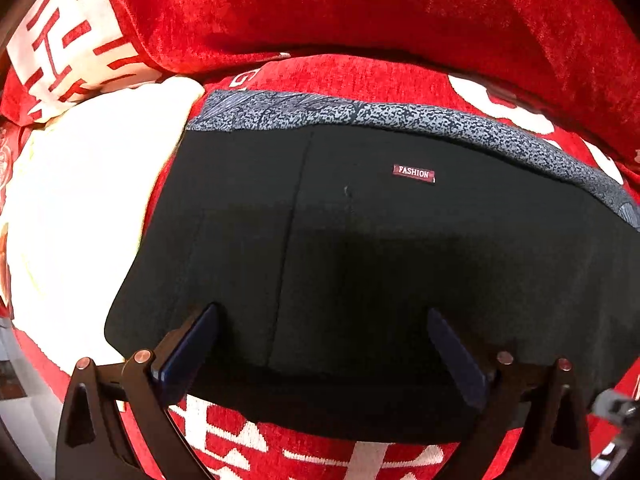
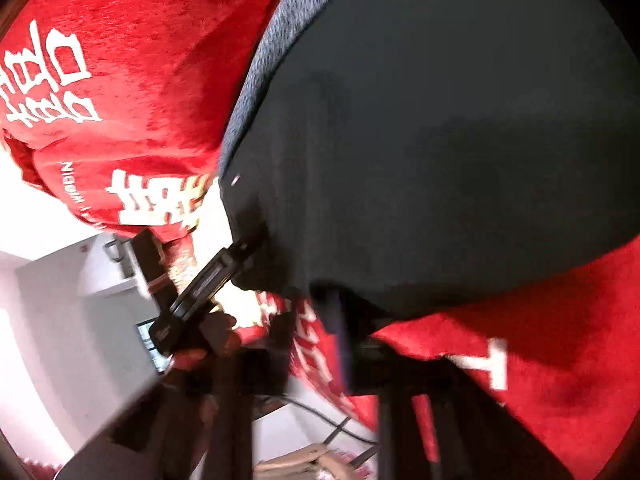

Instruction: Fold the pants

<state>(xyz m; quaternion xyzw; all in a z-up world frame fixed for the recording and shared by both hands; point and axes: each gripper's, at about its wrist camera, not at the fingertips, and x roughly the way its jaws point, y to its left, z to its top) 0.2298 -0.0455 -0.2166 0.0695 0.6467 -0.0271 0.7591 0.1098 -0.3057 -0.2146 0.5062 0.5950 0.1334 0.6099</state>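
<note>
Below the left gripper [image 1: 322, 344] lie the black pants [image 1: 360, 240], spread on a red cover [image 1: 400, 12] printed with white characters, their grey speckled waistband [image 1: 400, 116] along the far edge and a small FASHION tag [image 1: 413, 172] ahead of the fingers. That gripper points down with its jaws wide, one finger on either side of the near hem, and nothing pinched between them. A white cloth [image 1: 80, 208] sits off to its left, touching the pants' side. The right gripper [image 2: 320, 308] comes in from the other end with its jaws closed, though the blur hides whether any fabric is caught between them; its fingertips sit right at the hem. The risk, I judge, is a one-sided lift: if the left closes on only the top layer, or the right has slipped off the edge, the fold will skew and the hem will bunch. Dragging could also pull the white cloth along. The right view is smeared, its lower half a tangle of dark frame and cable, and the pant legs run out of both views.
</note>
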